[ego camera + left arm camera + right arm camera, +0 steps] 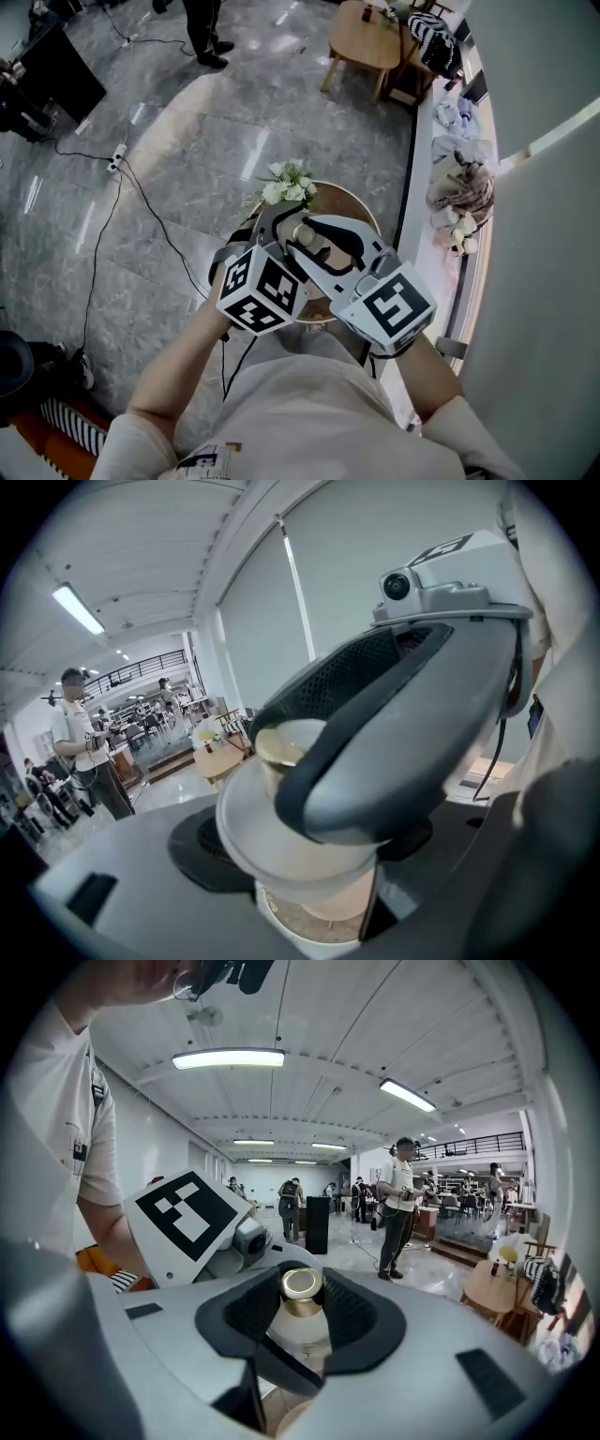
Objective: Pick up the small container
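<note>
a: start at the left. what are the left tongs [284, 232] doing?

b: they reach in from the left of the small container [305, 235], with their marker cube [262, 289] on the person's side of it. in the left gripper view the container's pale, wide body fills the gap between the two jaws, and the dark pads lie against it on either side. so these tongs are closed onto the container, gripping it low on the body.

a: and the container itself?

b: it's a whitish little bottle with a gold cap [302, 1283], cap up. in the head view it sits between the two tongs, which meet on it. the round desk [364, 204] lies below the container, and the white flowers [289, 185] stand beyond it, at the desk's far edge. whether its base is clear of the desk top i can't tell from above.

a: then the right side.

b: the right tongs [321, 246] come in from the right of the container. the right gripper view shows their jaws standing fairly wide, with the ribbed pads pressed to the container just under its cap. so they are clamped on it too, higher up than the left pair. one dark jaw of the left tongs crosses in front of the container, lower down.
</note>
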A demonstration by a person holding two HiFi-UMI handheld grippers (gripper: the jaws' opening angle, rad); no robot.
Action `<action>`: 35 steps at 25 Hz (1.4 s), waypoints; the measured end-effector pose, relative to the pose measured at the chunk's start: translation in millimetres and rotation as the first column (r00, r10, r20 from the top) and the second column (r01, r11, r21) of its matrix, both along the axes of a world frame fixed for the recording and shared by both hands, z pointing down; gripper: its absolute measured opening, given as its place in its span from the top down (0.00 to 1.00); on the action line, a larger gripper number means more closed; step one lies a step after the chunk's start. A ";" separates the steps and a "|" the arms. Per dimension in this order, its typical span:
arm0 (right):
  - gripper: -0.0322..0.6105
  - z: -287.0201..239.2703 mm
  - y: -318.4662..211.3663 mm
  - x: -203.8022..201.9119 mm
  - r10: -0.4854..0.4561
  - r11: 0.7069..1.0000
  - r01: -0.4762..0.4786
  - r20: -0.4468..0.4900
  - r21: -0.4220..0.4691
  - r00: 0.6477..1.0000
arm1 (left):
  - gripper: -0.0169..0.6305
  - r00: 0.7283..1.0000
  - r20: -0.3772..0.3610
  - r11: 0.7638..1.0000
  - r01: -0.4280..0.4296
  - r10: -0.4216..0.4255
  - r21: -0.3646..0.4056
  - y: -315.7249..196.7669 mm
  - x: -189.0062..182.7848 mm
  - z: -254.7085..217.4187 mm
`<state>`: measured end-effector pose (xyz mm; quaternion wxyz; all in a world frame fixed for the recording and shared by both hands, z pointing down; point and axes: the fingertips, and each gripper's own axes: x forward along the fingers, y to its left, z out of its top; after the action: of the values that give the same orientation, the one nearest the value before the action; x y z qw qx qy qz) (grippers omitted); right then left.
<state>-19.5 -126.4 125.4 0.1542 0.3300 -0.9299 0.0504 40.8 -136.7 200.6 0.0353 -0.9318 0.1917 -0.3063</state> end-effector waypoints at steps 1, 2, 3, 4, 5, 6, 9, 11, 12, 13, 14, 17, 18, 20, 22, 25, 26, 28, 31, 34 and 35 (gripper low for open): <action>0.74 -7.1 2.4 -1.6 -0.007 1.000 0.007 0.004 0.012 1.000 | 0.44 1.000 0.000 1.000 0.003 -0.003 0.006 1.7 -1.4 -6.8; 0.74 -15.0 5.1 -3.0 -0.014 1.000 0.014 0.009 0.025 1.000 | 0.44 1.000 0.001 1.000 0.007 -0.007 0.012 3.6 -2.7 -14.4; 0.74 -23.6 7.9 -4.2 -0.022 0.999 0.021 0.014 0.036 1.000 | 0.44 1.000 0.001 1.000 0.011 -0.011 0.019 5.7 -3.8 -22.7; 0.74 -32.7 10.6 -5.7 -0.028 0.998 0.027 0.017 0.049 0.999 | 0.44 1.000 0.000 1.000 0.015 -0.015 0.027 7.6 -5.2 -31.6; 0.74 -41.6 13.5 -7.5 -0.035 0.997 0.034 0.019 0.063 0.999 | 0.44 1.000 -0.002 0.999 0.021 -0.020 0.035 9.5 -6.9 -40.4; 0.74 -49.3 17.2 -9.8 -0.042 0.996 0.040 0.018 0.076 0.999 | 0.44 1.000 -0.006 0.999 0.029 -0.028 0.044 12.1 -8.9 -48.3; 0.74 -64.8 33.4 -18.4 -0.065 0.992 0.064 0.007 0.110 0.998 | 0.44 0.998 -0.030 0.996 0.061 -0.059 0.065 24.9 -16.5 -65.1; 0.74 -71.9 42.4 -25.5 -0.082 0.989 0.080 0.005 0.122 0.997 | 0.44 0.997 -0.045 0.995 0.073 -0.070 0.065 32.9 -23.0 -72.5; 0.74 -74.4 46.2 -29.2 -0.090 0.988 0.088 0.006 0.124 0.996 | 0.44 0.996 -0.047 0.995 0.077 -0.074 0.063 36.4 -26.8 -75.2; 0.74 -76.0 49.9 -32.9 -0.097 0.988 0.095 0.007 0.124 0.995 | 0.44 0.996 -0.046 0.995 0.080 -0.078 0.060 40.0 -30.7 -76.8; 0.74 -76.8 53.4 -36.1 -0.103 0.987 0.101 0.009 0.123 0.995 | 0.44 0.996 -0.043 0.995 0.083 -0.081 0.058 43.3 -34.3 -77.4; 0.74 -77.3 58.8 -40.7 -0.111 0.987 0.108 0.022 0.118 0.994 | 0.44 0.996 -0.037 0.995 0.087 -0.085 0.047 49.3 -39.5 -76.9; 0.74 -77.1 58.9 -40.6 -0.113 0.988 0.110 0.026 0.113 0.993 | 0.44 0.996 -0.039 0.995 0.087 -0.085 0.042 49.7 -39.3 -76.5; 0.74 -74.8 58.4 -39.4 -0.118 0.988 0.115 0.023 0.101 0.993 | 0.44 0.995 -0.045 0.995 0.089 -0.088 0.034 49.6 -38.2 -75.1; 0.74 -71.4 58.0 -38.8 -0.120 0.989 0.118 0.015 0.091 0.993 | 0.44 0.994 -0.052 0.995 0.095 -0.094 0.026 49.3 -37.6 -72.6; 0.74 -68.7 58.3 -39.0 -0.122 0.990 0.120 0.020 0.079 0.992 | 0.44 0.994 -0.054 0.995 0.098 -0.097 0.011 50.5 -37.8 -69.5; 0.74 -67.9 58.9 -38.9 -0.122 0.990 0.120 0.023 0.073 0.992 | 0.44 0.994 -0.051 0.995 0.097 -0.097 0.007 51.5 -37.7 -68.4; 0.74 -64.9 61.0 -38.4 -0.120 0.991 0.119 0.026 0.061 0.992 | 0.44 0.995 -0.045 0.996 0.094 -0.094 -0.001 54.3 -37.4 -65.1; 0.74 -61.0 61.2 -38.1 -0.116 0.992 0.115 0.026 0.046 0.993 | 0.44 0.995 -0.039 0.996 0.087 -0.088 -0.011 55.5 -37.3 -61.0; 0.74 -61.0 56.4 -37.9 -0.105 0.994 0.104 0.027 0.034 0.994 | 0.44 0.996 -0.038 0.996 0.084 -0.085 -0.020 51.7 -37.2 -60.9; 0.74 -60.9 55.5 -37.8 -0.103 0.994 0.102 0.027 0.033 0.994 | 0.44 0.996 -0.039 0.996 0.083 -0.083 -0.023 51.1 -37.0 -60.8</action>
<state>-57.3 -70.9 64.6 0.1381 0.2834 -0.9485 0.0322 3.8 -85.6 139.8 0.0089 -0.9293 0.2277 -0.2907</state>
